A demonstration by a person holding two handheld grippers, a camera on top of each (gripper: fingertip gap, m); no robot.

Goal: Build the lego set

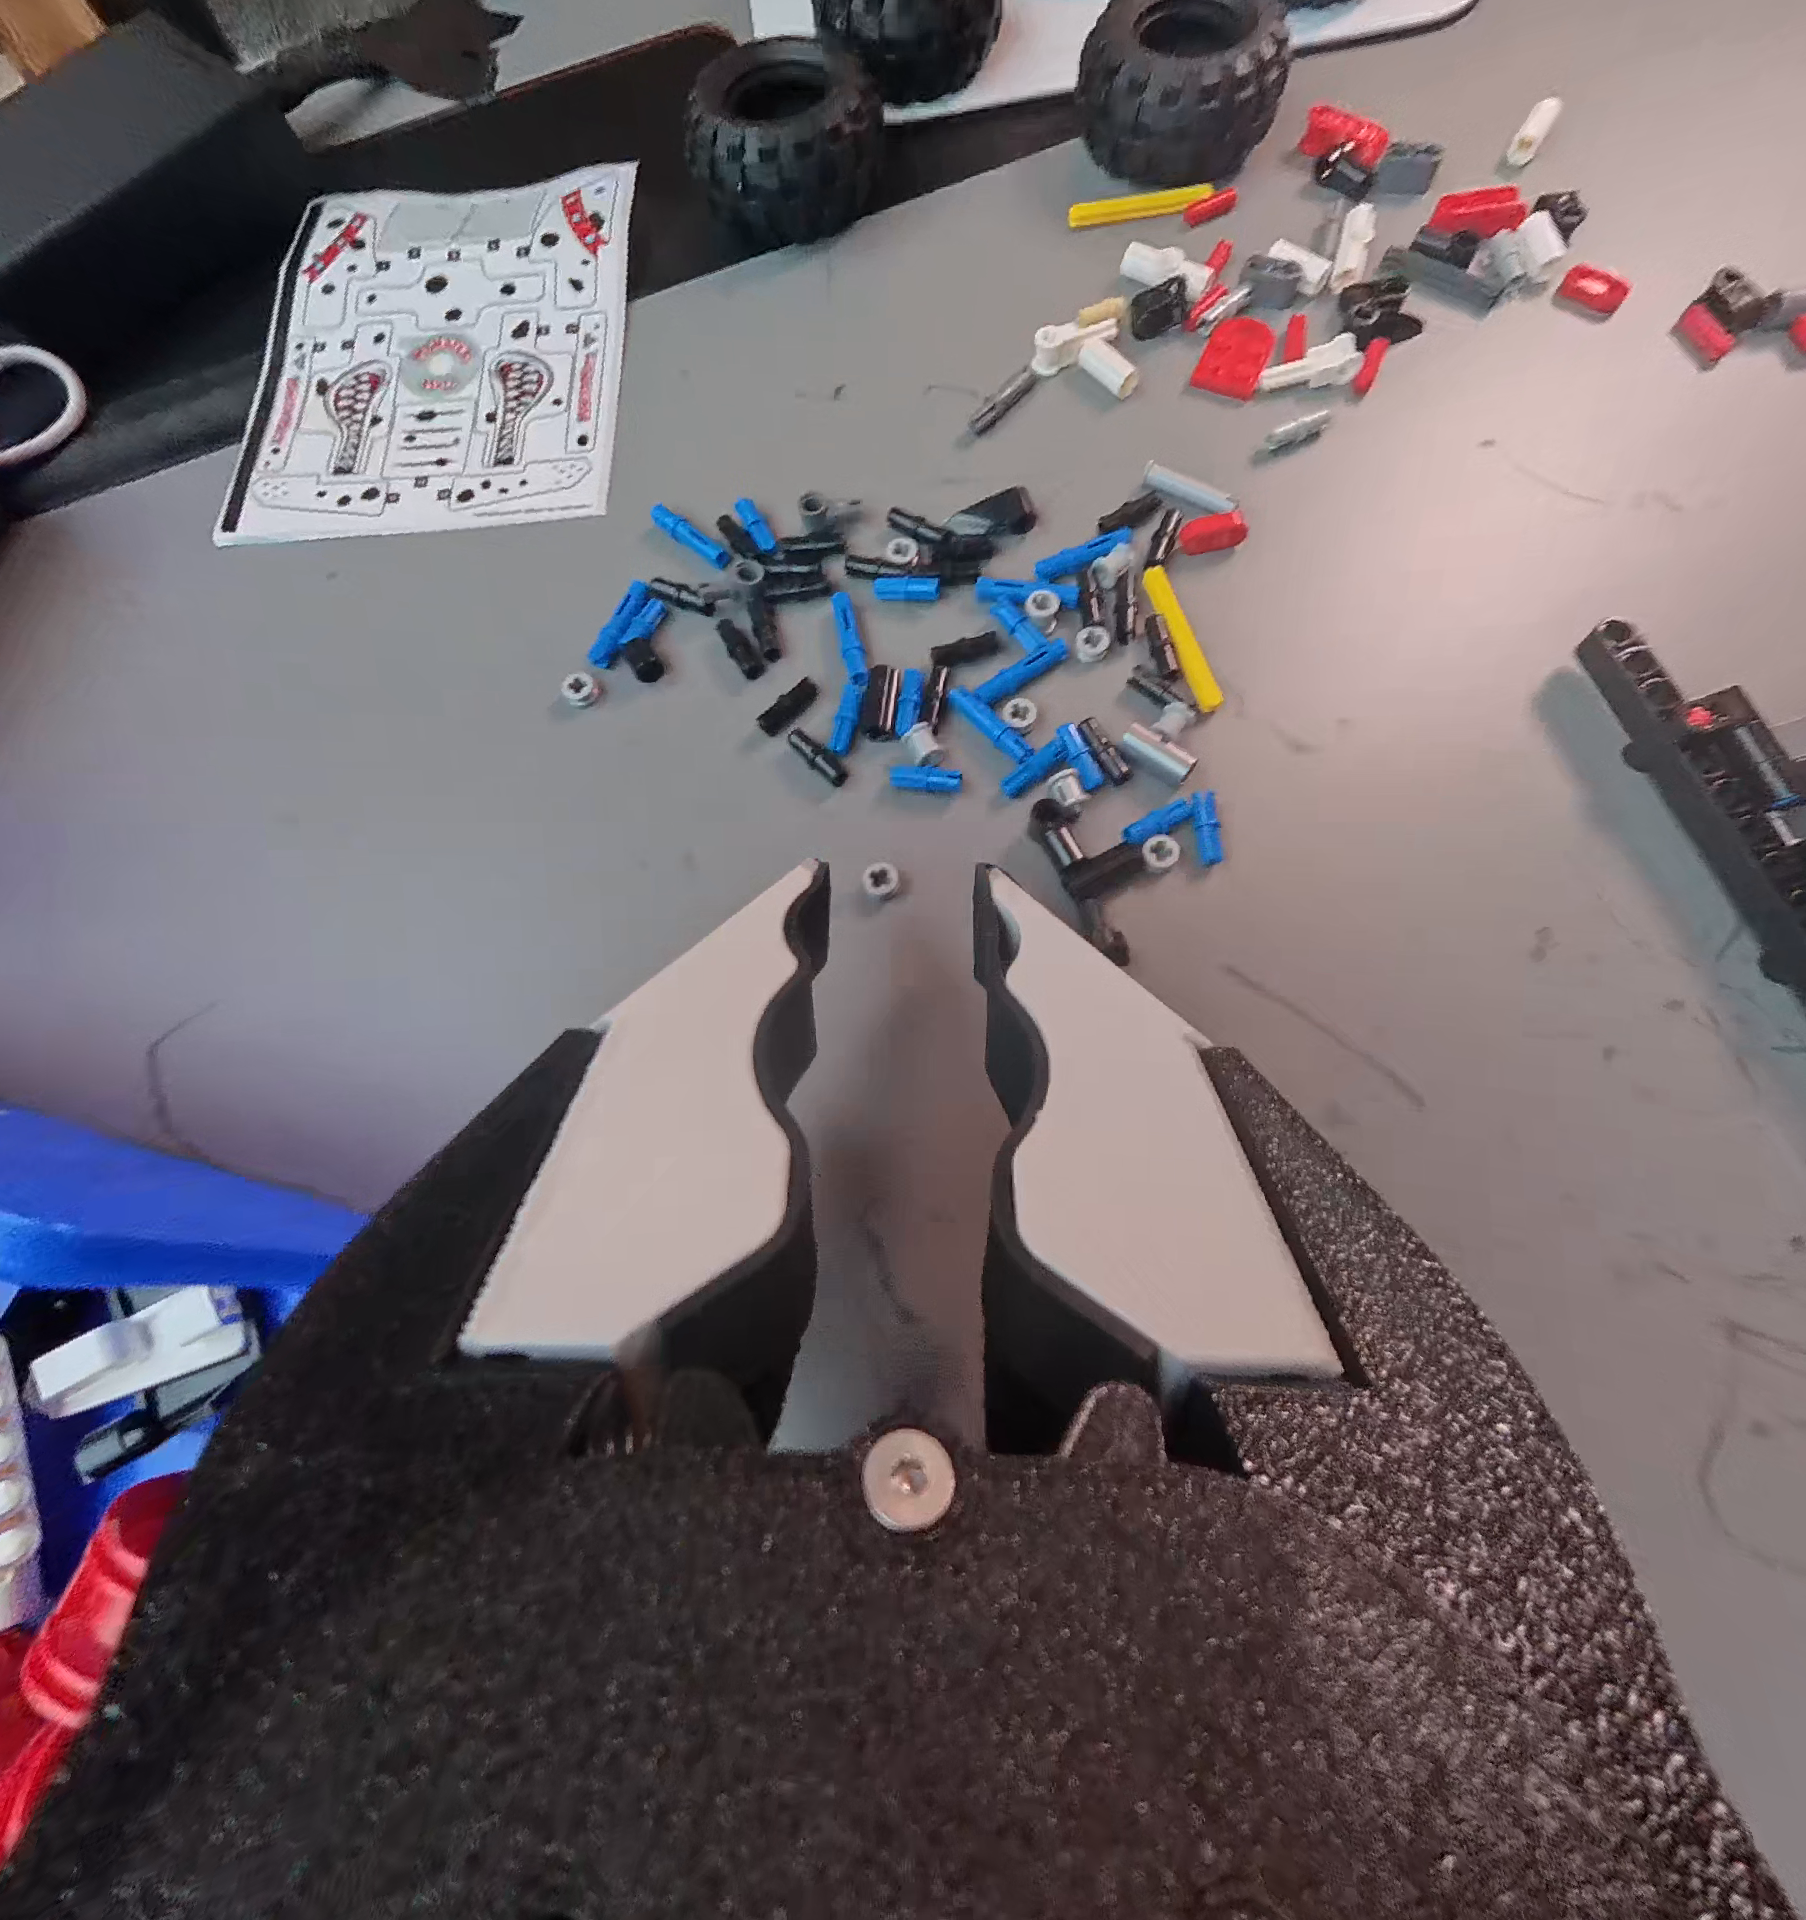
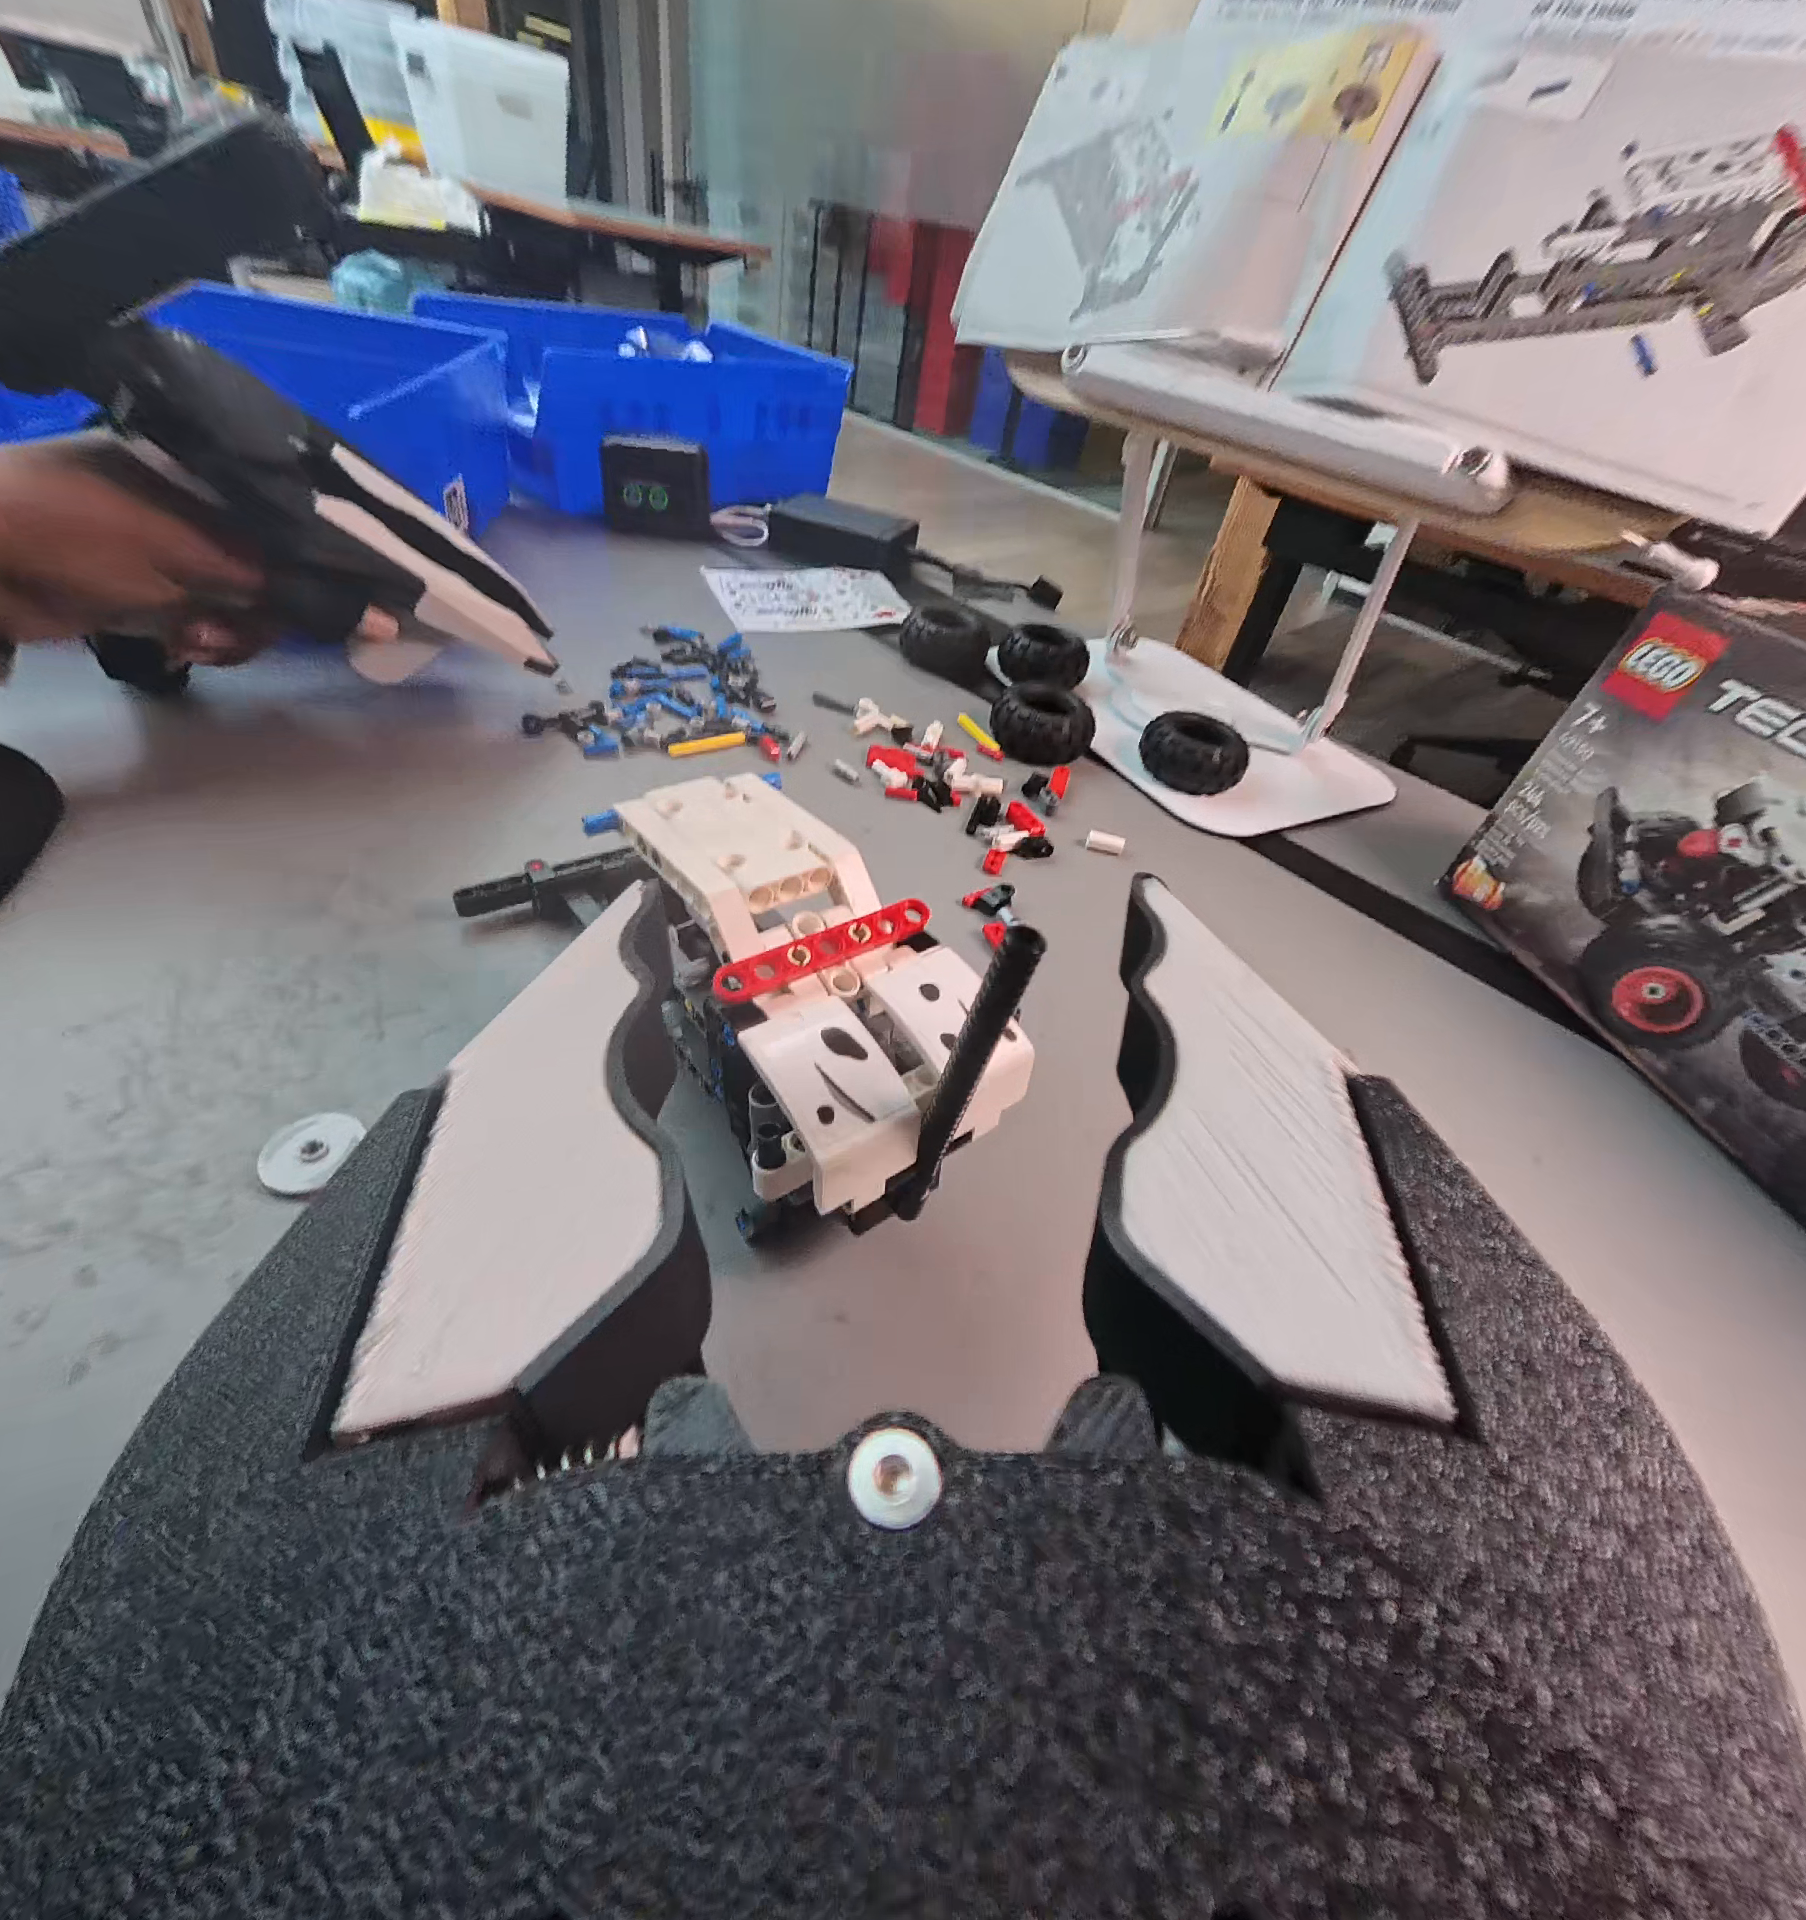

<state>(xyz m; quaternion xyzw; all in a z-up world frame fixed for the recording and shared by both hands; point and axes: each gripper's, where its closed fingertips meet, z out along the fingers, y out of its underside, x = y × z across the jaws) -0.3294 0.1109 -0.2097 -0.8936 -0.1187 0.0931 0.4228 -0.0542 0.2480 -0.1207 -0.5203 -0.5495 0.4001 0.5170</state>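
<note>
Jaws on my left gripper (image 1: 901,883) stand parted a little and hold nothing, their tips low over the grey bench (image 1: 359,831) with a small grey bush (image 1: 880,882) lying right between them. Just past it spreads the heap of blue and black connector pins (image 1: 909,665), with a yellow axle (image 1: 1181,639) at its right edge, and farther off a scatter of red, white and black pieces (image 1: 1325,281), the sticker sheet (image 1: 431,353) and knobby black tyres (image 1: 787,151). My right gripper (image 2: 883,904) is spread wide and empty too, hovering with the half-built white truck body (image 2: 826,997) sitting on the bench between its fingers but not touched; a red beam (image 2: 824,948) crosses its top and a black axle (image 2: 972,1070) leans up from its near end. Beyond stand the instruction booklet (image 2: 1294,229) on its stand, the set's box (image 2: 1709,914) to the right and blue bins (image 2: 525,405) behind. I judge I'm at a picking step: fetching that bush for the truck. Next I'd lower the left tips squarely around it and close gently, as so small a round part could squirt away.
</note>
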